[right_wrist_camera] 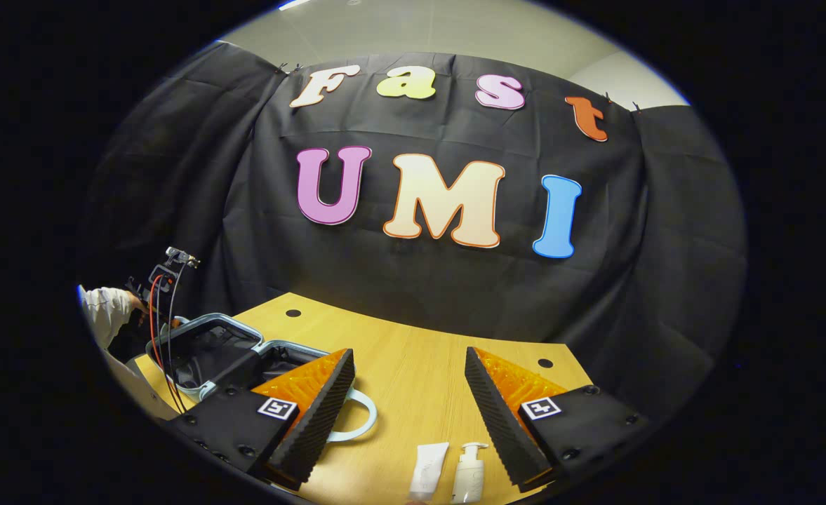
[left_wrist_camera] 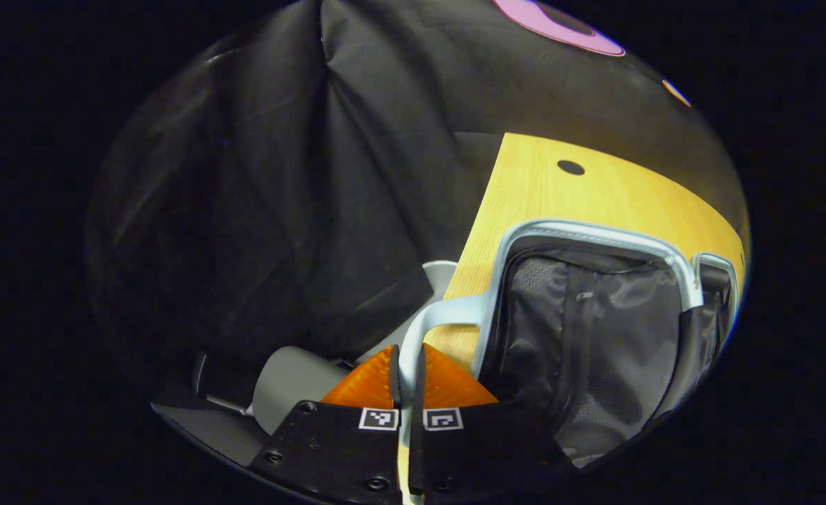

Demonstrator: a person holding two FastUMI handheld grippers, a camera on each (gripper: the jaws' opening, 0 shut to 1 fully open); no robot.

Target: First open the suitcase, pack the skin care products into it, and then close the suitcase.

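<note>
The suitcase (left_wrist_camera: 595, 330) lies open on the tabletop (left_wrist_camera: 560, 196). The left gripper (left_wrist_camera: 407, 375) has its fingers clenched on what seems to be the suitcase handle (left_wrist_camera: 441, 315). The right gripper (right_wrist_camera: 409, 393) hangs released above a tube (right_wrist_camera: 428, 470) and a pump bottle (right_wrist_camera: 469, 473), both lying between its fingers.

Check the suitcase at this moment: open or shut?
Open. The suitcase shows its dark lining, its lid held up by the left tool, shut on the handle. The right gripper view shows both halves apart.
</note>
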